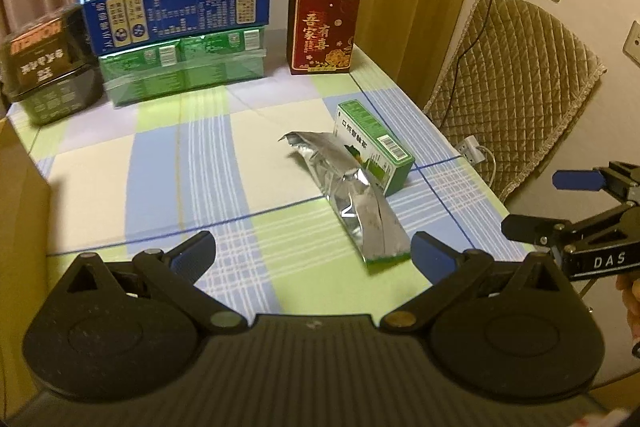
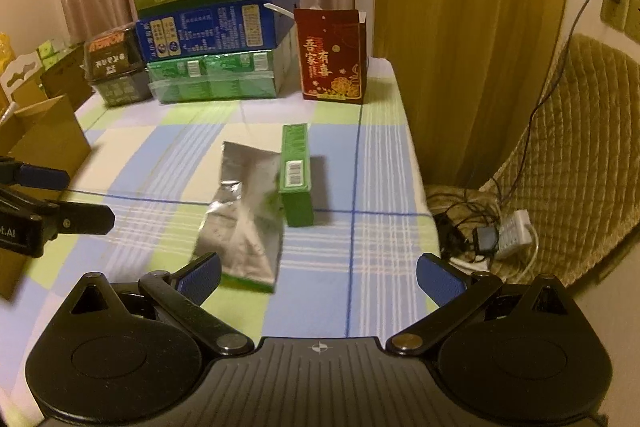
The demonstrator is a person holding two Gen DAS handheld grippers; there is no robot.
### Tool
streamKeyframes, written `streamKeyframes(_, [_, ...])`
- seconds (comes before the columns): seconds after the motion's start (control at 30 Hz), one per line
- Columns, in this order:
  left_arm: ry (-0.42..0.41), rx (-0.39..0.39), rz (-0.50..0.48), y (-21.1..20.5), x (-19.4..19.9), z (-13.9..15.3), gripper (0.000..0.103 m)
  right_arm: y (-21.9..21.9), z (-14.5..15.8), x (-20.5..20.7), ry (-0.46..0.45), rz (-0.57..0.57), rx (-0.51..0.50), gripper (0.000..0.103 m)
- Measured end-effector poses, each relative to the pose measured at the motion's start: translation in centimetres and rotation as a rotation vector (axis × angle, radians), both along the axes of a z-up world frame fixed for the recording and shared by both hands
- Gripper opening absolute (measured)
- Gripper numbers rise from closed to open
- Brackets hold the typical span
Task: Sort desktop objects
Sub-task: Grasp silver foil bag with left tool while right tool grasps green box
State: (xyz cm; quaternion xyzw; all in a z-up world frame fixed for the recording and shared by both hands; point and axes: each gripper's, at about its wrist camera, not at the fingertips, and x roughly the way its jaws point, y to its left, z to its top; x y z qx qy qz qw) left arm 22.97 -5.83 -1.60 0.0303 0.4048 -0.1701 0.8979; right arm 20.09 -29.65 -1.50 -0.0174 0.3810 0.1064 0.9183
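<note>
A crumpled silver foil pouch (image 1: pixel 352 195) (image 2: pixel 244 211) with a green bottom edge lies on the checked tablecloth (image 1: pixel 168 179) (image 2: pixel 380 195). It leans against a small green box (image 1: pixel 376 143) (image 2: pixel 296 175) with a barcode. My left gripper (image 1: pixel 314 255) hovers open just in front of the pouch's near end, nothing between its fingers. My right gripper (image 2: pixel 318 277) is open too, with the pouch's bottom edge near its left fingertip (image 2: pixel 202 277). Each gripper shows at the side of the other's view: the right gripper (image 1: pixel 560 203) and the left gripper (image 2: pixel 68 195), both open.
At the back stand stacked milk cartons (image 1: pixel 180 7) (image 2: pixel 212 19), a dark red gift bag (image 1: pixel 322 27) (image 2: pixel 332 55) and a black box (image 1: pixel 48 59) (image 2: pixel 114 67). A cardboard box (image 2: pixel 44 139) sits left. A padded chair (image 1: pixel 520 83) (image 2: pixel 576 155) with cables (image 2: pixel 488 239) stands right of the table edge.
</note>
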Motion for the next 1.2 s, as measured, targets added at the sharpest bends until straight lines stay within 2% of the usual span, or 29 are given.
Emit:
streamKeyframes(0.3, [0.037, -0.027, -0.040, -1.8, 4.5, -3.5, 0.102, 0.0, -1.9, 3.9, 0.007, 0.033, -0.045, 0.101])
streamKeyframes(0.37, [0.052, -0.036, -0.049, -2.3, 5.5, -4.3, 0.099, 0.1, -2.7, 4.4, 0.012, 0.039, -0.056, 0.101])
streamKeyframes(0.43, [0.066, -0.039, -0.062, -3.0, 6.3, -5.0, 0.092, 0.2, -3.6, 5.0, 0.020, 0.043, -0.064, 0.100])
streamKeyframes(0.7, [0.085, -0.057, -0.093, -5.1, 8.9, -7.3, 0.087, -0.1, -6.5, 6.3, 0.052, 0.051, -0.082, 0.091])
streamKeyframes(0.97, [0.118, -0.052, -0.108, -6.5, 10.5, -9.7, 0.062, -0.1, -7.8, 7.1, 0.062, 0.050, -0.083, 0.091])
streamKeyframes(1.03, [0.130, -0.075, -0.115, -6.1, 10.6, -9.9, 0.047, -0.1, -7.8, 7.2, 0.061, 0.047, -0.080, 0.091])
streamKeyframes(1.2, [0.109, -0.002, -0.123, -4.1, 9.6, -9.2, 0.042, 0.6, -7.2, 7.7, 0.038, 0.064, -0.062, 0.090])
